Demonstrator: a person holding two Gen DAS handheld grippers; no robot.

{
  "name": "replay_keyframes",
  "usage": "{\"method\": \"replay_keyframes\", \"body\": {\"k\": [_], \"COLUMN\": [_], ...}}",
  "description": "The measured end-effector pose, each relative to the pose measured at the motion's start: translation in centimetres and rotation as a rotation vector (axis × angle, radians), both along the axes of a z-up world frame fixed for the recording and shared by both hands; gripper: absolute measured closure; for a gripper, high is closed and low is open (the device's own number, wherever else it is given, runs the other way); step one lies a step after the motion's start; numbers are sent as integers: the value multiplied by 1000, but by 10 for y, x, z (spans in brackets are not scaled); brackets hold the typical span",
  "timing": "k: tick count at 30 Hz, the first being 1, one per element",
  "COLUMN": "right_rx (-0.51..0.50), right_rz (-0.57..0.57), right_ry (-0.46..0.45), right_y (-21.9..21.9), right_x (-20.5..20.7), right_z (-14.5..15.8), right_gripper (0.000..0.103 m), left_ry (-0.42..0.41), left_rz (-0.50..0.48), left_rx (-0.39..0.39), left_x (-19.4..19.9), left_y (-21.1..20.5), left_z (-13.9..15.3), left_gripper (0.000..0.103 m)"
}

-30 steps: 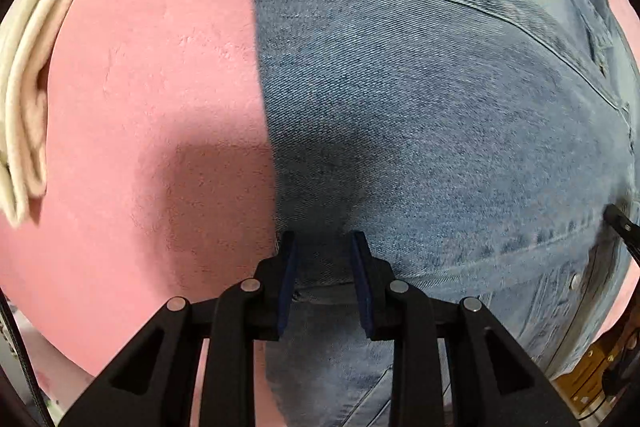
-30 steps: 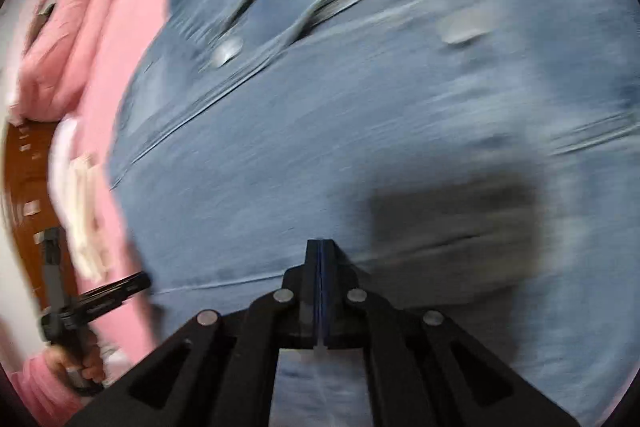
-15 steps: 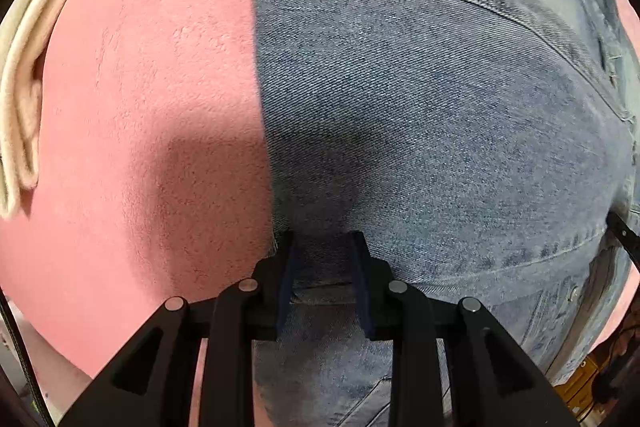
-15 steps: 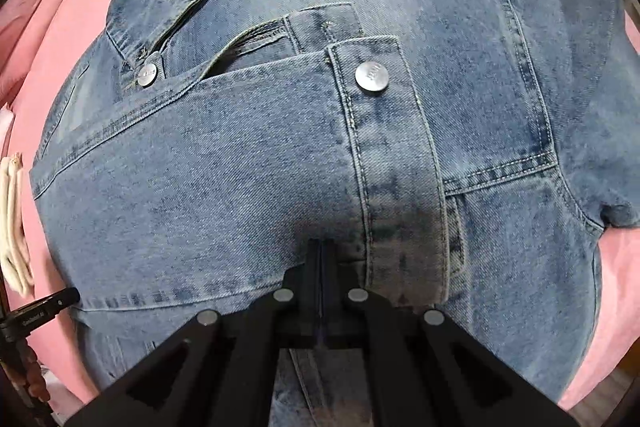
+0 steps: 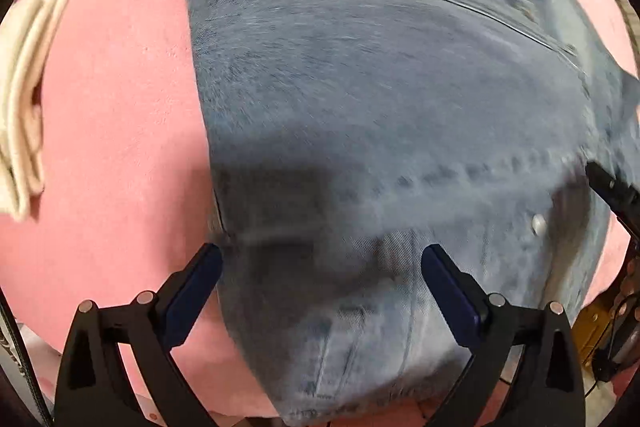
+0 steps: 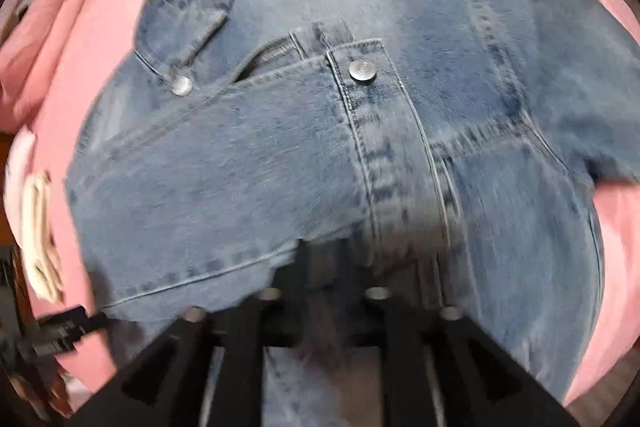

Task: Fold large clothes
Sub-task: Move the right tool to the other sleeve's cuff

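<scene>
- Both sets of jaws have just been opening: left gripper (image 5: 322, 261) now spread wide, off the hem it pinched earlier; right gripper (image 6: 320, 255) partly apart, blurred, nothing clamped.
- Denim jacket (image 6: 304, 155) lies folded on pink bed (image 5: 112, 99), metal buttons up.
- Cream folded cloth (image 5: 24, 107) lies well apart at the left.

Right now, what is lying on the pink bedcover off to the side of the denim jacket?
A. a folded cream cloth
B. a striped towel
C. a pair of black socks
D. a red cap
A. A folded cream cloth lies on the pink bedcover, apart from the edge of the denim jacket; it also shows in the right wrist view, past the same side of the jacket.
</scene>
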State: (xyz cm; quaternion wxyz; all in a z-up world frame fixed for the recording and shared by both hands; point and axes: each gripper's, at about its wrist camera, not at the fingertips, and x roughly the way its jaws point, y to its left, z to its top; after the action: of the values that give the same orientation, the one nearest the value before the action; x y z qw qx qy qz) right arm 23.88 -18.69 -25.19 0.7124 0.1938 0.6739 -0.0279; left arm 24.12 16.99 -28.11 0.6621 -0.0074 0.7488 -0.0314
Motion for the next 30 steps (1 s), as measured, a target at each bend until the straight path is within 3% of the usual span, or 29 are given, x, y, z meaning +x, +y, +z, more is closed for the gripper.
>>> {"method": "replay_keyframes", "body": {"k": [1,2,7,10,14,17,20,24,27,30], "right_rx": [8,12,71,50,38,14,22,13,-30,-103], "right_rz": [-13,-26,17,58,33,-27,-125,-209,-212,-133], "right_ry": [-14,-34,-63,-61,-81,-97,-139,-227,-280,-321], "right_y": [1,4,16,24,15,3,-21,-56,-78,-102], "right_x": [-6,-16,-54,-82,-124,-132,-148,-170,-175,-177], "right_z": [8,20,51,62,76,78,84,102,111,118], "right_gripper": [43,32,31,31,31,31,31,31,31,31], "left_ry": [-11,-18,-29,-45,-170,-259,-338,-472,-540,-582], "left_rz": [-5,-8,-22,-31,-59,-116,-135,-89,-95,-98], "left_rx": [-1,-2,53,114,144,186,170,83,62,84], "left_x": [-10,-19,-63,-90,-122,-135,-124,-114,-103,-98], "left_y": [-3,-5,-13,-16,-26,-44,-54,-70,-91,-121], "left_z": [7,12,18,18,37,49,75,111,136,146], "left_gripper": [3,3,2,2,2,2,2,2,2,2]}}
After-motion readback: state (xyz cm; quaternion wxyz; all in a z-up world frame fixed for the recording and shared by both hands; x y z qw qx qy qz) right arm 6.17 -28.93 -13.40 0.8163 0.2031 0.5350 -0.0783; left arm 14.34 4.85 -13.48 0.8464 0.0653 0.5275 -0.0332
